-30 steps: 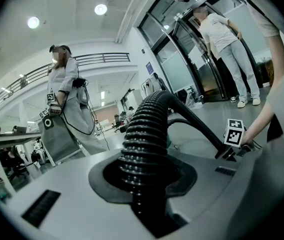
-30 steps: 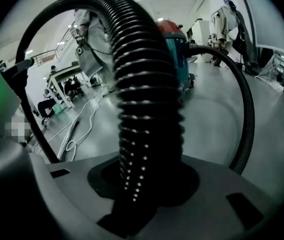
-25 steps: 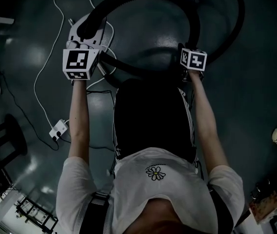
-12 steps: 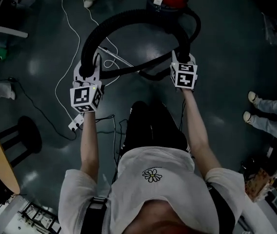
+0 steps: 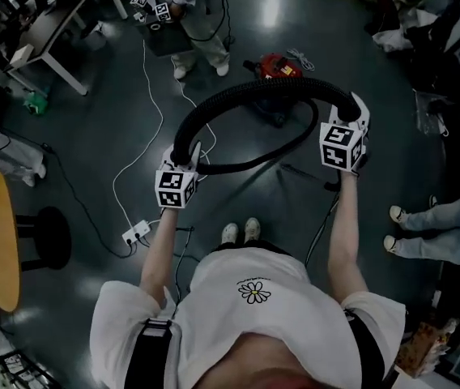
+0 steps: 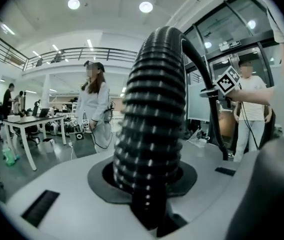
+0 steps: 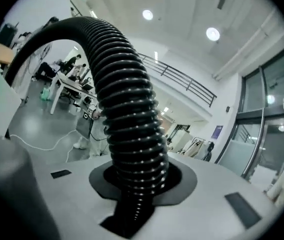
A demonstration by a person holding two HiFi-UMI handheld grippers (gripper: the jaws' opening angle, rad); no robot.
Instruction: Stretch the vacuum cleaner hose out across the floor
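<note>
Both tongs are clenched on one black ribbed vacuum cleaner hose (image 5: 262,90): the left gripper (image 5: 183,156) clamps it at about 10 o'clock from the person's white shoes (image 5: 240,232), and the right gripper (image 5: 358,112) clamps it at about 2 o'clock. Each gripper view shows the ribbed tube seated in the round notch between the jaws, filling it, with the jaws drawn in tight on it.

Between the two grips the hose arches up and away toward 12 o'clock, held clear of the dark polished floor (image 5: 76,144). A small red vacuum cleaner canister (image 5: 277,67) sits on the floor just past the top of the arch, at 12 o'clock. A thinner dark length hangs below the arch between the grippers; where it ends cannot be made out.

The step in hand looks like the carry: the hose is gripped and raised but bowed, not yet laid straight. The next move would call for drawing the grippers apart, toward 9 and 3 o'clock, to flatten the arch, then lowering it to the floor. A white cable (image 5: 145,112) and a white power strip (image 5: 137,233) lie at 9 to 10 o'clock, where the hose could foul them.
</note>
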